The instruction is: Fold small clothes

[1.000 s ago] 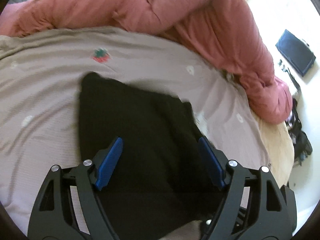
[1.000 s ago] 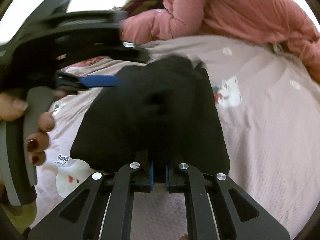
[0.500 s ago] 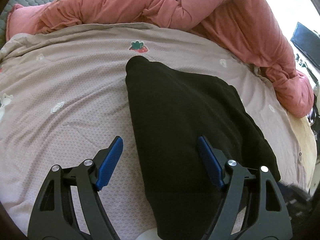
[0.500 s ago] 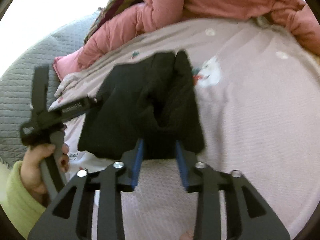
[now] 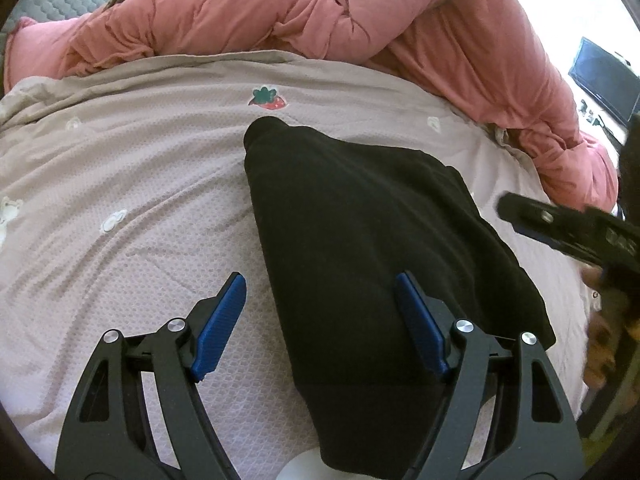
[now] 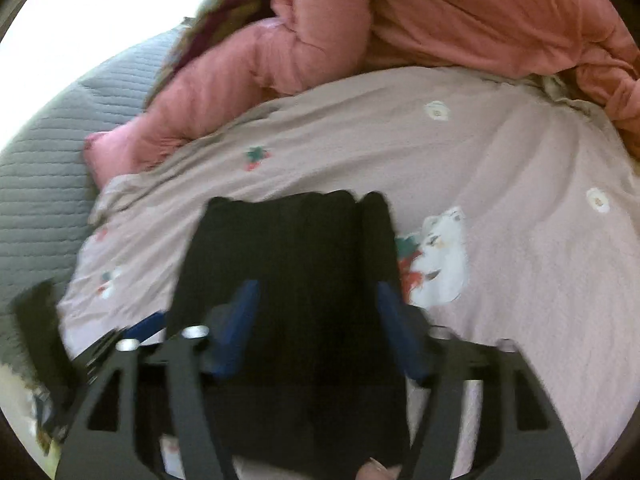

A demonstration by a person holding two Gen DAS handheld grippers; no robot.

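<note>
A small black garment (image 5: 368, 248) lies folded flat on the pale pink bedsheet (image 5: 120, 184). My left gripper (image 5: 320, 320) is open above its near left edge; the left finger is over bare sheet, the right finger over the cloth. In the right wrist view the garment (image 6: 296, 256) lies flat in front of my right gripper (image 6: 316, 320), which is open and holds nothing. The right gripper also shows at the right edge of the left wrist view (image 5: 568, 232), beside the garment.
A bunched pink duvet (image 5: 360, 28) lies along the far side of the bed. A grey quilted cover (image 6: 36, 168) is at the left. A dark flat device (image 5: 604, 80) lies on the floor at the far right. The sheet has strawberry (image 5: 268, 98) and bear prints.
My right gripper has opened and let go of the garment, which now lies flat on the sheet. My left gripper has stayed open and drawn back a little.
</note>
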